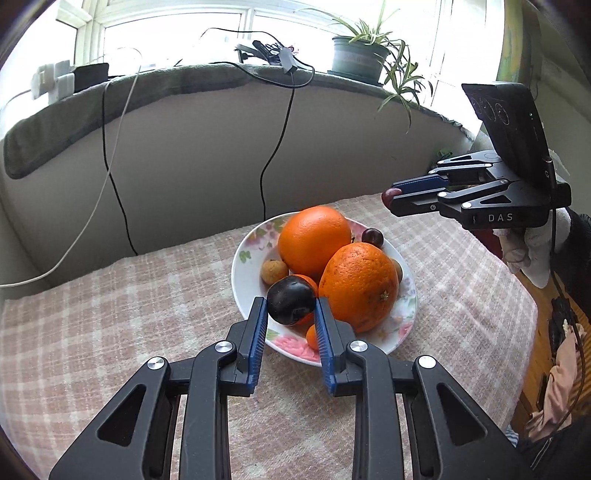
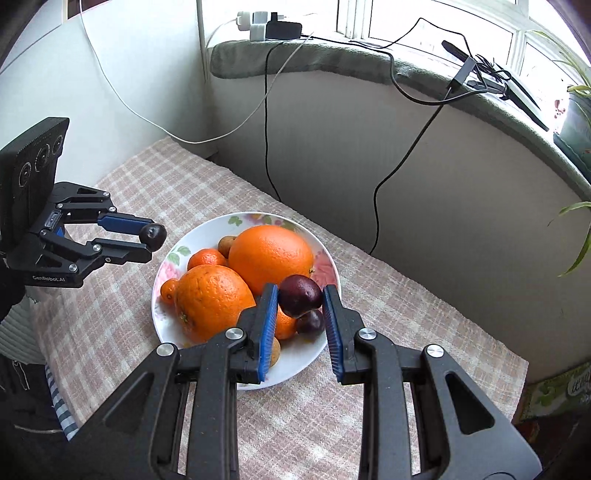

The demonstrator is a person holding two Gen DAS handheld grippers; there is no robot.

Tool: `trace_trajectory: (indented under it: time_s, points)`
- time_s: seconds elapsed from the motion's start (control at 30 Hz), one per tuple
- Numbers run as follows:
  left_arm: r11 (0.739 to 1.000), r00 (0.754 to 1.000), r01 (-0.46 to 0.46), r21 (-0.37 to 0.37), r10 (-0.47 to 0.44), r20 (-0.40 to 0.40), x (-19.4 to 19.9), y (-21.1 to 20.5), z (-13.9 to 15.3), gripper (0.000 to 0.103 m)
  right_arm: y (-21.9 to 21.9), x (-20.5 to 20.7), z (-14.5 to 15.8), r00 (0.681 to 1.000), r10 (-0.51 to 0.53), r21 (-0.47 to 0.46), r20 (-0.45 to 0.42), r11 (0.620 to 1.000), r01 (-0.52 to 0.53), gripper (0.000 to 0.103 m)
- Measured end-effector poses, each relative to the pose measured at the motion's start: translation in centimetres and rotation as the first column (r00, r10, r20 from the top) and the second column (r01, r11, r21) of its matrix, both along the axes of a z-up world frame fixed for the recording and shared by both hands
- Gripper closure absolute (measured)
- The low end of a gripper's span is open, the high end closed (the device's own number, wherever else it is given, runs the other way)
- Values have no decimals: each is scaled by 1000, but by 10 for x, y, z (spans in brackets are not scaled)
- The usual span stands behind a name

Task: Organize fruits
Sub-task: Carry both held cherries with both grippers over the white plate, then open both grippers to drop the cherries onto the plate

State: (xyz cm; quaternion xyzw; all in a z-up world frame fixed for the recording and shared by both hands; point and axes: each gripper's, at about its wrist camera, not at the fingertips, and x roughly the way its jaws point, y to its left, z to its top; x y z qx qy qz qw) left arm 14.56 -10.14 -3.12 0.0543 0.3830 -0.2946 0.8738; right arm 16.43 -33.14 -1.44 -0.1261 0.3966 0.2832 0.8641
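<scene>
A flowered white plate (image 1: 240,275) (image 2: 162,310) sits on the checked tablecloth. It holds two big oranges (image 1: 314,240) (image 1: 360,286), a mandarin (image 2: 206,258), a small dark plum (image 1: 372,237) (image 2: 311,322) and small brown fruits (image 1: 274,271). My left gripper (image 1: 291,308) is shut on a dark plum (image 1: 290,299) above the plate's near rim; the right wrist view shows it left of the plate (image 2: 150,238). My right gripper (image 2: 300,297) is shut on a dark red plum (image 2: 299,293) over the plate, and in the left wrist view it hangs right of the plate (image 1: 390,195).
Black and white cables (image 1: 273,147) (image 2: 266,129) hang from a padded window sill (image 1: 184,88) down behind the table. A potted plant (image 1: 356,55) and chargers (image 2: 273,27) stand on the sill. The tablecloth (image 1: 110,314) drops off at the right edge.
</scene>
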Motion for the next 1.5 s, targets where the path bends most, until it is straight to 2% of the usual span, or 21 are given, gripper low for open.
trace_trajectory:
  time_s: [0.5,1.3,1.33,1.43,1.5]
  points:
    - [999,999,-38,-4,38,-34,18,-3,-9,79,-17,10,-19,993,-103,119,-50,987,108,77]
    - [999,999,-30,-12,30,-28,18,-12,-8,78,-5,6,-18,996,-78,151,-50,985,85,77]
    - [999,999,-31,-14,30,-27,18,-12,-7,78,-4,5,-19,996,-76,150,-51,985,83,76]
    - [999,999,-29,-15,28,-29,17,-12,-7,77,-2,3,-19,996,-72,150,-46,985,79,59]
    - [999,999,-29,-13,29,-28,17,-13,-7,75,-2,2,-18,996,-73,155,-41,985,79,56]
